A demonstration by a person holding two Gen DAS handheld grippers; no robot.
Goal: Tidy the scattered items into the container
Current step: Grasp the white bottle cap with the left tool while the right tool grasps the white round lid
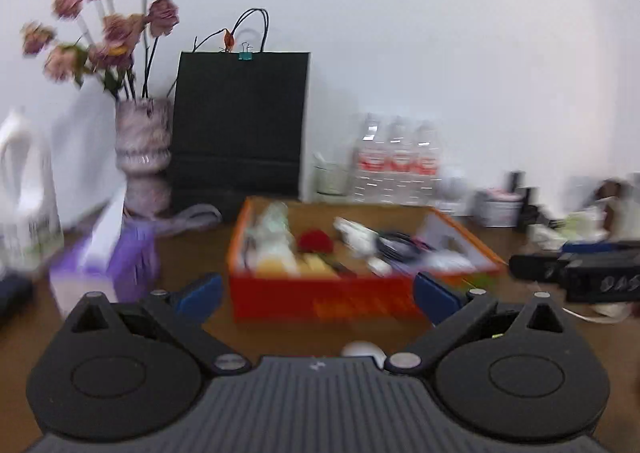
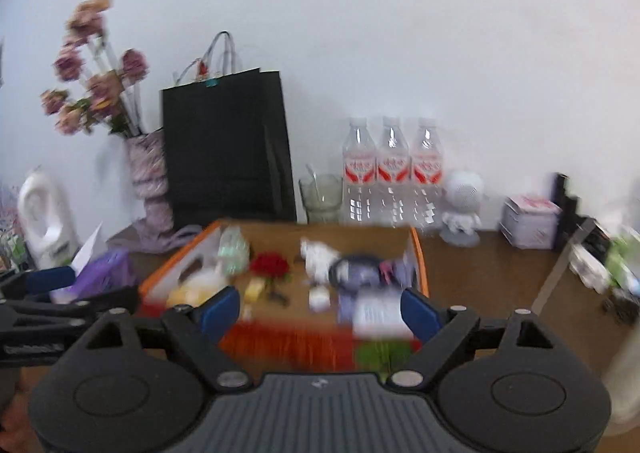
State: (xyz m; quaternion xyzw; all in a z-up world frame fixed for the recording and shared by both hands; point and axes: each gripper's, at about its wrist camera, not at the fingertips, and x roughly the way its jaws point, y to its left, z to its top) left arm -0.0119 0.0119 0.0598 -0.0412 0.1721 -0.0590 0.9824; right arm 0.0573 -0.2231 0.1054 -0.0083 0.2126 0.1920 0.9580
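Orange-rimmed and red-fronted, the cardboard box (image 1: 320,301) sits on the brown table (image 1: 192,253) and serves as the marker for everything else. Its long axis runs left to right across both views, with its open top facing up and its red front wall turned toward the two tools. Inside the box lie the gathered bits: a red rose head (image 2: 270,264) near the middle, a pale yellow block (image 2: 255,289) just in front of it, a crumpled white wad (image 2: 316,253) to its right, and a dark coiled cable (image 2: 356,265) further right; blur hides finer detail. Behind the box stands a black paper bag (image 1: 240,125) against the wall, and behind the box's right half three clear water bottles (image 2: 392,169) stand upright in a row. Left of the box is a purple tissue box (image 1: 120,265), and behind that a marbled vase (image 1: 142,149) of dried pink flowers (image 1: 108,29). The left gripper (image 1: 318,293) hovers in front of the box with its blue pads (image 1: 200,295) spread wide and nothing between them. The right gripper (image 2: 320,307) hangs over the box's front wall, its blue pads (image 2: 222,309) likewise parted and bare. A small white rounded object (image 1: 362,349) lies on the table in front of the box, outside it.
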